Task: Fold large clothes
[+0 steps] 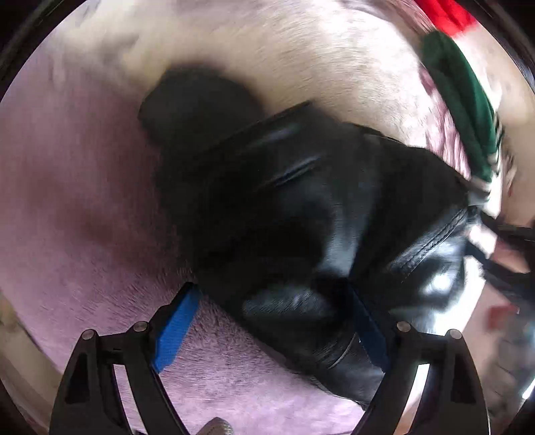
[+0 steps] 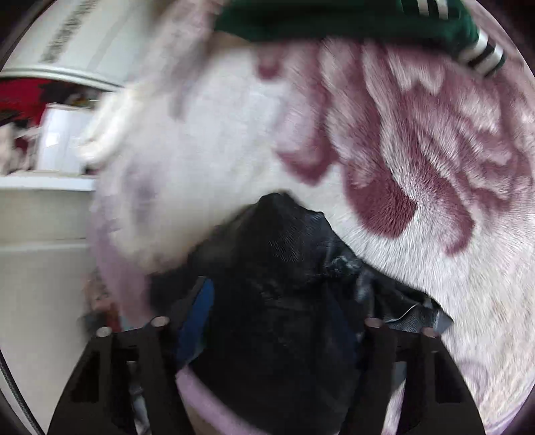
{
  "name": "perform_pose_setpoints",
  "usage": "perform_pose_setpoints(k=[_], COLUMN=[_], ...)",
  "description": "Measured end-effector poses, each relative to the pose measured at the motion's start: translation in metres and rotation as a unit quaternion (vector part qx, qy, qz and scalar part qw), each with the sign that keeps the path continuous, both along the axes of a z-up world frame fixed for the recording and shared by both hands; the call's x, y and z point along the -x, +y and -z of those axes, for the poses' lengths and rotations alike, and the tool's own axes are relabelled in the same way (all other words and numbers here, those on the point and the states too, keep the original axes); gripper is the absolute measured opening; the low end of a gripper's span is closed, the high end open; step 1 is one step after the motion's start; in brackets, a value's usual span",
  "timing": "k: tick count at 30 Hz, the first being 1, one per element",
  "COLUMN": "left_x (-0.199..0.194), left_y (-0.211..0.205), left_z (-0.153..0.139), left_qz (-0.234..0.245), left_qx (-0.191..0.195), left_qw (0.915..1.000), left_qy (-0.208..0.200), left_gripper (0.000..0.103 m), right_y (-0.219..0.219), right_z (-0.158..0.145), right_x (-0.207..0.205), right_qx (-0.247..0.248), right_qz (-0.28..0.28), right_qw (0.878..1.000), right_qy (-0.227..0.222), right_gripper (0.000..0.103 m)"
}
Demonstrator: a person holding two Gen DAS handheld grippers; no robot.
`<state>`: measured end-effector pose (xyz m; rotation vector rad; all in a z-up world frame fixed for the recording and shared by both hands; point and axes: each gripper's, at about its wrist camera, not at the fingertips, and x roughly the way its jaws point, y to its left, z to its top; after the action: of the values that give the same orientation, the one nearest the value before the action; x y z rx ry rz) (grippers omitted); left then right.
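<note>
Black leather-like jacket [image 1: 301, 207] lay bunched on the pink-and-cream plush blanket [image 1: 83, 200], a sleeve or hem end running toward the left gripper [image 1: 272, 321]. Left fingers stood spread, one blue pad [image 1: 175, 331] bare over the blanket, the other against the garment; nothing pinched. Right gripper [image 2: 277, 321] had dark jacket fabric [image 2: 284, 254] filling the gap between its fingers; it probably clamped a fold, though motion blur left that uncertain. Green striped garment [image 2: 351, 20] lay at the far edge.

Risks, as judged: slick leather could slip from a shallow pinch; one-sided lifting would drag the bunch askew; plush pile could snag with the fabric.
</note>
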<state>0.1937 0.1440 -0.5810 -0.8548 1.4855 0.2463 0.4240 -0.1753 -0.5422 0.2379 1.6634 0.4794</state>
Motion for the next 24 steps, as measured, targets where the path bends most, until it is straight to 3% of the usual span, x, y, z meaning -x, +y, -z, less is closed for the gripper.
perform_pose_setpoints(k=[4,9,12,14,16,17,20,24], left_x=[0.006,0.024,0.022,0.017,0.011,0.009,0.006,0.032], left_y=[0.008,0.020,0.032,0.040,0.044,0.045,0.045,0.065], left_z=[0.007,-0.030,-0.019,0.003,0.011,0.007,-0.014,-0.010], left_qz=[-0.028,-0.053,-0.082,-0.111,-0.130,-0.129,-0.120,-0.141], left_qx=[0.036,-0.002,0.004,0.052,0.059,0.053,0.025,0.049], left_qw=[0.9990,0.9983,0.9965,0.9924,0.9894,0.9893,0.9889,0.9841], left_qy=[0.002,-0.024,-0.017,-0.012,-0.029,-0.045,-0.084,-0.096], left_gripper=[0.089,0.088,0.088,0.086,0.075,0.050,0.025,0.022], right_y=[0.011,0.025,0.002,-0.026,-0.057,-0.068,-0.111,-0.134], right_z=[0.021,-0.007,-0.034,-0.043,-0.044,-0.036,-0.023,0.018], right_x=[-0.009,0.000,0.013,0.024,0.038,0.042,0.061,0.074], right_qx=[0.036,0.037,0.025,0.021,0.021,0.022,0.022,-0.046], right_qz=[-0.018,-0.072,-0.044,-0.002,0.030,0.039,0.085,0.140], right_qw=[0.999,0.997,0.999,1.000,0.999,0.998,0.996,0.989], right_qy=[0.021,0.008,-0.003,-0.016,-0.031,-0.033,-0.008,0.032], right_gripper=[0.062,0.065,0.075,0.079,0.079,0.079,0.079,0.079])
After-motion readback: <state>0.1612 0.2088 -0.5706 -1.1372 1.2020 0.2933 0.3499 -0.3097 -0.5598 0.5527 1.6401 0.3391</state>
